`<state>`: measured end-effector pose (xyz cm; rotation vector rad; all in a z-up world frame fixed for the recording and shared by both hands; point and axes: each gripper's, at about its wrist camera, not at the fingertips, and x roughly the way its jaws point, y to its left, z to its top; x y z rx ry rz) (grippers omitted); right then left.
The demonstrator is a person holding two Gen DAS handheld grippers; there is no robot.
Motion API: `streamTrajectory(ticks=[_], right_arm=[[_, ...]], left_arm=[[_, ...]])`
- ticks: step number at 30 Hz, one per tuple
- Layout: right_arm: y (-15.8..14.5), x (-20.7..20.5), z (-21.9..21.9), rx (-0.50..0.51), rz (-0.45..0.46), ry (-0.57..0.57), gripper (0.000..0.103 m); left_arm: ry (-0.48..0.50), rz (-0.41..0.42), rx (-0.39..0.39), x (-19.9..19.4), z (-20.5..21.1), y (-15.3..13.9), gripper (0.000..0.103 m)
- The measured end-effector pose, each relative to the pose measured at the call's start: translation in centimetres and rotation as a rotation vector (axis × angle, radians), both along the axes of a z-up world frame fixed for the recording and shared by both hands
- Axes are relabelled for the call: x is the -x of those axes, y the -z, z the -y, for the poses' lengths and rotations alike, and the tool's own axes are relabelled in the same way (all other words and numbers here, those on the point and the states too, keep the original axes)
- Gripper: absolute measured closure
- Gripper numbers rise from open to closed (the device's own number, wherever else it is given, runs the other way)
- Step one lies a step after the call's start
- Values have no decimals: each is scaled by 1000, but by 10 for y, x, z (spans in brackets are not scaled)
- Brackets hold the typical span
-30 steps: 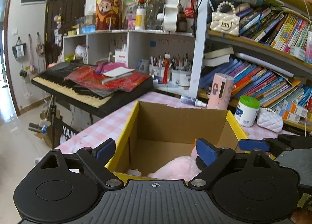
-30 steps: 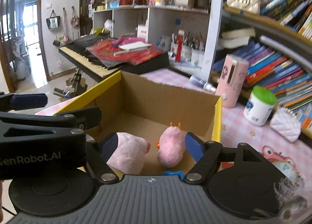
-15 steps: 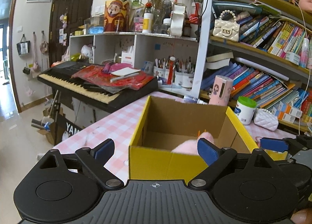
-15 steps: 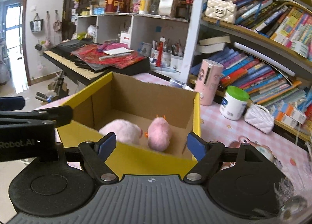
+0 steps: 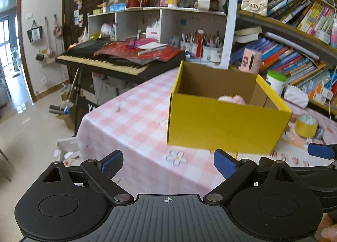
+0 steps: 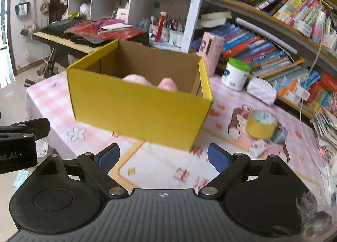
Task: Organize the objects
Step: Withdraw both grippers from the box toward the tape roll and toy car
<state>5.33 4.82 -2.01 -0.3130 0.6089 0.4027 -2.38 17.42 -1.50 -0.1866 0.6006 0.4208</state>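
Your right gripper (image 6: 163, 157) is empty, its jaws opening wide with nothing but tablecloth showing between the blue pads. Your left gripper (image 5: 168, 163) is spread just as wide and holds nothing either. Both hang over the near part of the table (image 6: 221, 168), short of the box (image 6: 137, 103).

The box stands straight ahead of both grippers, a little up and beyond the fingertips. Its yellow front wall faces you and its long axis runs across your view, left to right, with the open top upward. Inside it, two pink plush toys (image 6: 137, 79) just show over the front rim, side by side, the left one wider (I cannot tell which way either one faces).

What seems left to tidy lies to the right of the box: a roll of yellow tape (image 6: 261, 125) on the cartoon-printed cloth, standing on its flat side with the hole upward, so it has no real long axis to line up with. A small patterned packet (image 6: 258, 147) lies just in front of it. From the right gripper the tape is ahead and to the right, near; from the left gripper it sits far off to the right, past the box corner. So the right hand is clearly the nearer one for it.
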Motion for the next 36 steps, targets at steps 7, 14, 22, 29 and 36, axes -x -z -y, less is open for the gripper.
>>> streamTrajectory(ticks=[7,14,22,29,36], right_arm=[[9,28,13,-3,-21,40,10],[16,47,37,-9,-45,116,10],[16,58,71,-18,-48,233,10],[14,61,101,-16,-43,337,10],[12,55,127,-23,-43,413,9]], left_arm=[[47,-42,4,21,11,8,8],[119,-62,6,32,28,13,8],[230,-64,10,29,51,14,8],[324,-57,13,17,74,12,8],[390,-42,5,4,94,10,8]])
